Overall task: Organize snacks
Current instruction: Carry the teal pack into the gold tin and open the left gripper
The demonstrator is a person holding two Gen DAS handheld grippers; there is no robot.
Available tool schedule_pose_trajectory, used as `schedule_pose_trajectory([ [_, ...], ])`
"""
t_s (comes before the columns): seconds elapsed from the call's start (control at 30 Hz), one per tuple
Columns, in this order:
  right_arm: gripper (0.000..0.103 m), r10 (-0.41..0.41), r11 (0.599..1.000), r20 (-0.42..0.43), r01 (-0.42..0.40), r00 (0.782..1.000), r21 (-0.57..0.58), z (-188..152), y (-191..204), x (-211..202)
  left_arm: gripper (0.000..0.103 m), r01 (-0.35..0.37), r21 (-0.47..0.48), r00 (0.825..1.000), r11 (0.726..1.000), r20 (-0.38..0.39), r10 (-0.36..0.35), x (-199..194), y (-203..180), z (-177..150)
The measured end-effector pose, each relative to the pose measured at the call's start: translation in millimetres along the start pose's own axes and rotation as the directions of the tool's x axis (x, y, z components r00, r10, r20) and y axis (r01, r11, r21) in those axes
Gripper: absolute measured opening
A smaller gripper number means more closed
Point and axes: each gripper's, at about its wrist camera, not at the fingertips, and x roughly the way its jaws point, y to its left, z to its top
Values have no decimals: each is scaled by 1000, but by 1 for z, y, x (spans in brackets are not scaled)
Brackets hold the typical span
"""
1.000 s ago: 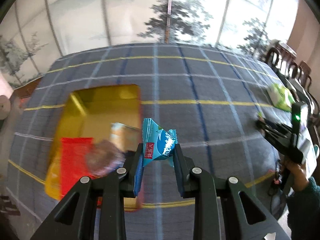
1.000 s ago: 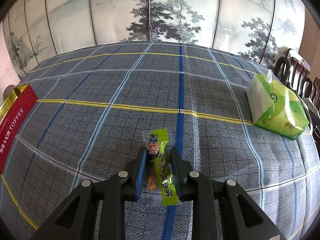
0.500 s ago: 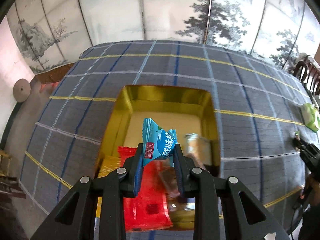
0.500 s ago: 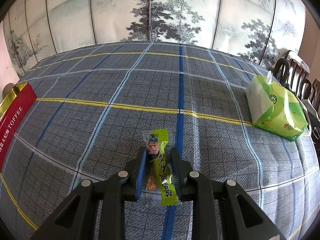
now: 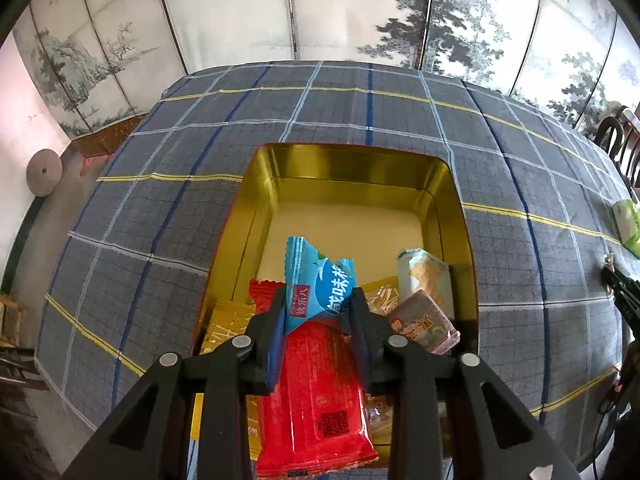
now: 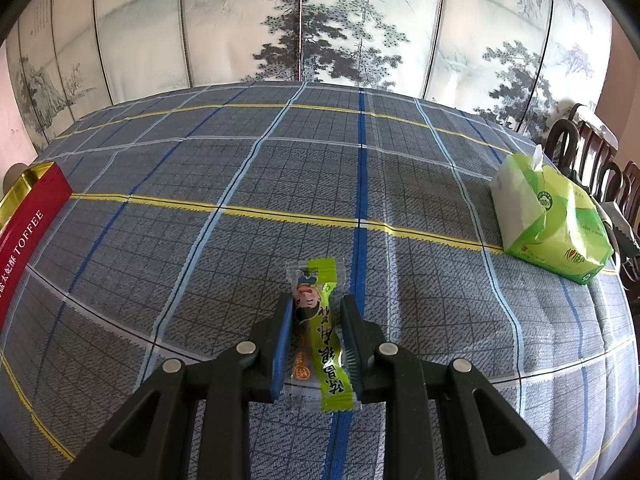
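A blue snack packet [image 5: 320,288] sits between the pads of my left gripper [image 5: 318,294], whose jaws are opening while still touching the packet. It hangs over the open gold tin [image 5: 352,164], above a red packet [image 5: 320,392], a yellow packet [image 5: 224,328] and two pale packets [image 5: 424,300] lying inside. My right gripper [image 6: 318,308] is shut on a green snack stick [image 6: 324,332], low over the plaid tablecloth [image 6: 240,184]. The tin's red side [image 6: 28,224] shows at the far left of the right wrist view.
A green tissue pack [image 6: 548,224] lies at the table's right side, with dark wooden chairs [image 6: 592,152] behind it. A painted folding screen stands along the far edge. The other gripper [image 5: 624,296] pokes in at the right of the left wrist view.
My left gripper carried the blue packet leftwards until the tin lay straight under it, and sank a little. The right gripper and its green stick stayed put.
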Motion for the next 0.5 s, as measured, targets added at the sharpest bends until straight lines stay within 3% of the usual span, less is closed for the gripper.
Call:
schedule_pose_trajectory([
  [0.5,25,-3,1000,0,3,1000,1,-1,0,-2,37,-14,18,1000,1000,6,14,-4,-4,-3],
])
